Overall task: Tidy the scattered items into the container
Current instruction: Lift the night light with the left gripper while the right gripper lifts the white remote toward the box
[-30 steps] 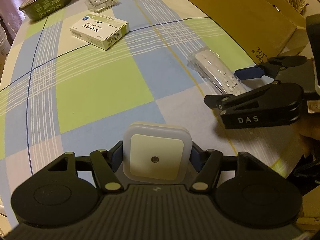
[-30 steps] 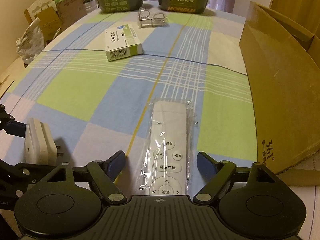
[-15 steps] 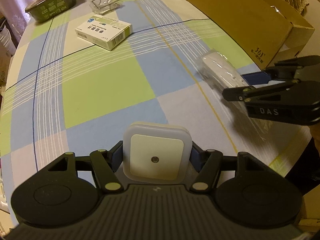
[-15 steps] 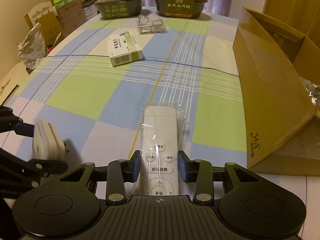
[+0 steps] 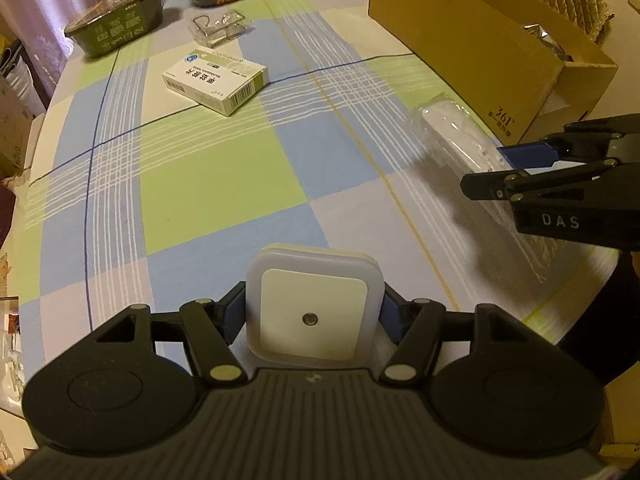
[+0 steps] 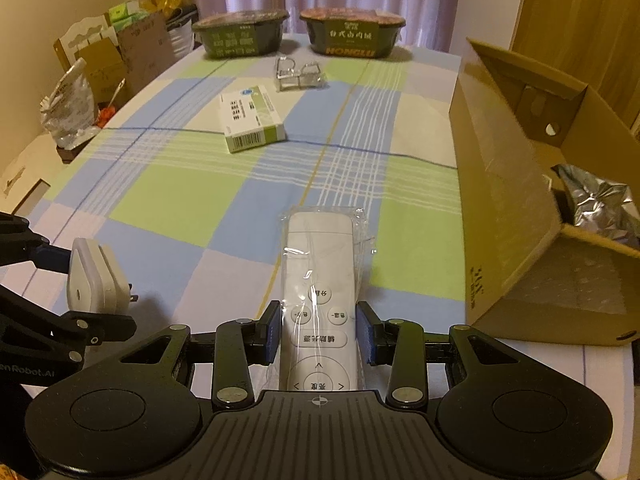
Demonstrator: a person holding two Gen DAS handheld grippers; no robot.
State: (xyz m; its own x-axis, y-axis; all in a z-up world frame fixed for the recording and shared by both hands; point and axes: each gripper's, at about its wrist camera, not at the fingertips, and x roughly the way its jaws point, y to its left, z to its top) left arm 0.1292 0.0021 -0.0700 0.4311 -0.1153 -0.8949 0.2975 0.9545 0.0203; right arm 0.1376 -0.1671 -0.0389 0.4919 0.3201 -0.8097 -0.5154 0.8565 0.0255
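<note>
Fingers of both my grippers were closed on their loads, ready for the carry to the box.

My left gripper (image 5: 314, 314) pinched the square white night light (image 5: 312, 312) by its two sides, held clear above the checked tablecloth (image 5: 216, 184). My right gripper (image 6: 318, 332) had its blue pads (image 6: 365, 338) pressed against the plastic-wrapped remote (image 6: 318, 276) near its button end, so most of its length stuck out ahead. The cardboard box (image 6: 516, 216) stood open just to my right. I judged the film slippery and the remote front-heavy, so I needed a firm squeeze, a level lift and a swing high enough to clear the near wall. A medicine box (image 5: 216, 80) and a clear plastic case (image 5: 220, 28) lay farther up the table, not yet collected.
</note>
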